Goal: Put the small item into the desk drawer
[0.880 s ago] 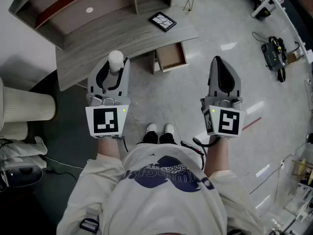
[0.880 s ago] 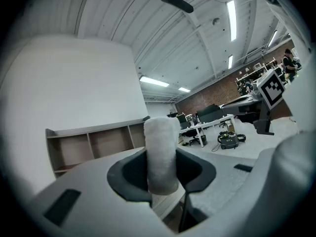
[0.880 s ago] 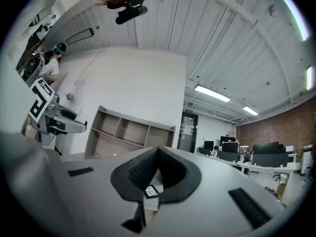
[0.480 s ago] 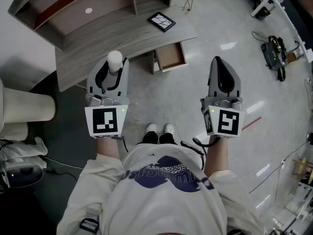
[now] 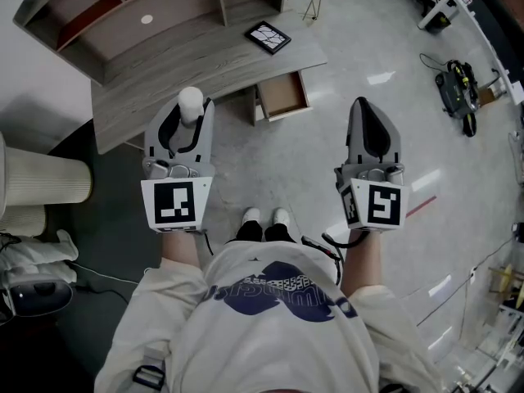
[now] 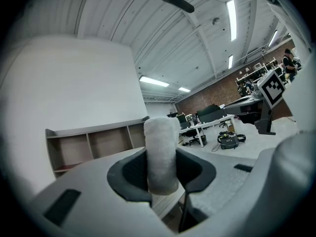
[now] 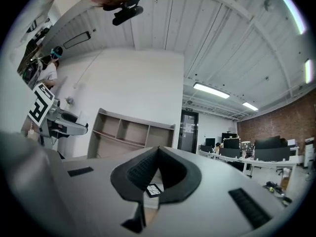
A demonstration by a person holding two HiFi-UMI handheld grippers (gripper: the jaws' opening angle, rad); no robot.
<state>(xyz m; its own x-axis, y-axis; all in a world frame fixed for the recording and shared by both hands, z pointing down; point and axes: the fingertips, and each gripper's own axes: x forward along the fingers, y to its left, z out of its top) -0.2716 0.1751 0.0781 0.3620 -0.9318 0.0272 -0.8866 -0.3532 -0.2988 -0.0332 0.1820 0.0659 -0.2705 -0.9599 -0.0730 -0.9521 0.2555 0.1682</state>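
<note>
My left gripper [image 5: 189, 111] is shut on a small white fuzzy cylinder [image 5: 190, 102], which stands upright between its pads [image 6: 161, 154]. It hangs in the air short of the wooden desk [image 5: 180, 64]. The desk drawer [image 5: 282, 95] stands pulled open under the desk's right end, with nothing showing inside. My right gripper [image 5: 368, 109] is shut on nothing and hovers over the floor to the right of the drawer; in the right gripper view its jaws [image 7: 157, 154] meet at the tip.
A black patterned tile [image 5: 268, 36] lies on the desk's right end. A wooden shelf unit [image 5: 123, 6] stands behind the desk. A white ribbed bin [image 5: 45, 182] sits at the left. The person's feet [image 5: 266, 218] stand on the pale floor below the drawer.
Both grippers have stayed nearly where they were; the view has shifted only slightly. The left gripper still holds the white cylinder.
</note>
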